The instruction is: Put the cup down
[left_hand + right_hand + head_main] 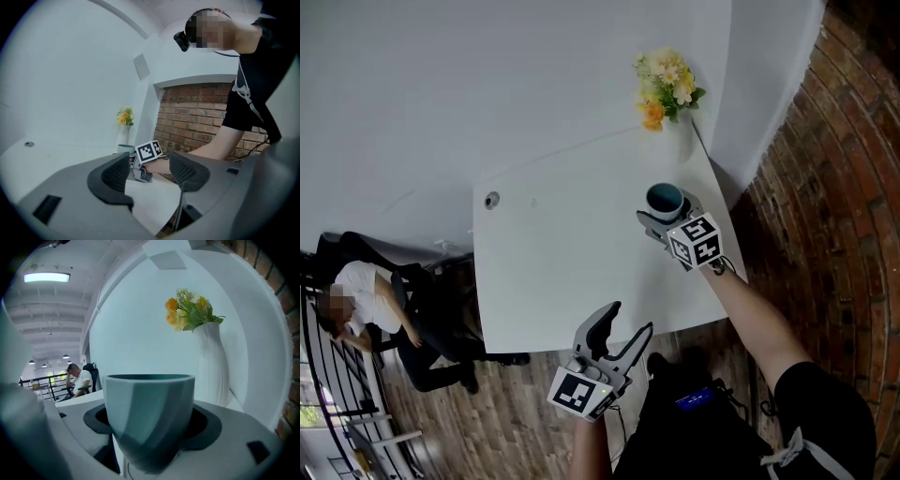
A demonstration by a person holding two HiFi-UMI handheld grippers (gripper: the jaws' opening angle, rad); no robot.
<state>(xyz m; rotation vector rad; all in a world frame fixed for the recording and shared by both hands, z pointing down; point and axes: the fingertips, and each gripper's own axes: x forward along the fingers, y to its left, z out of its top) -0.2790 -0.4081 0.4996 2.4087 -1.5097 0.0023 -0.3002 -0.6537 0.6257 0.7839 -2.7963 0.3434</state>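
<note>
**Over white table: carrying cup close to vase, risking a knock or a tip**

Over white table (553, 272), with brick wall (825, 141) beyond, clamping the teal cup (149, 413) upright in the right gripper (150, 425), jaws closed against its lower, narrower part. Holding it near the vase (213, 362) of flowers (190, 312), on the side of the vase toward the person, and close to the same table edge as the vase. Not showing clearly whether touching the table or hovering just above it. Holding the left gripper (630, 321) well apart from the vase, at the table edge farthest from it, jaws spread wide and gripping nothing.

Likely hazards, judging from here:
- Letting go too high and dropping the cup onto its small base, tipping it or rolling it off the nearby edge.
- Opening unevenly and dragging the tapered wall sideways.
- Swinging further toward the vase and toppling that tall, slim piece.
- Pulling back without first clearing the rim.
</note>
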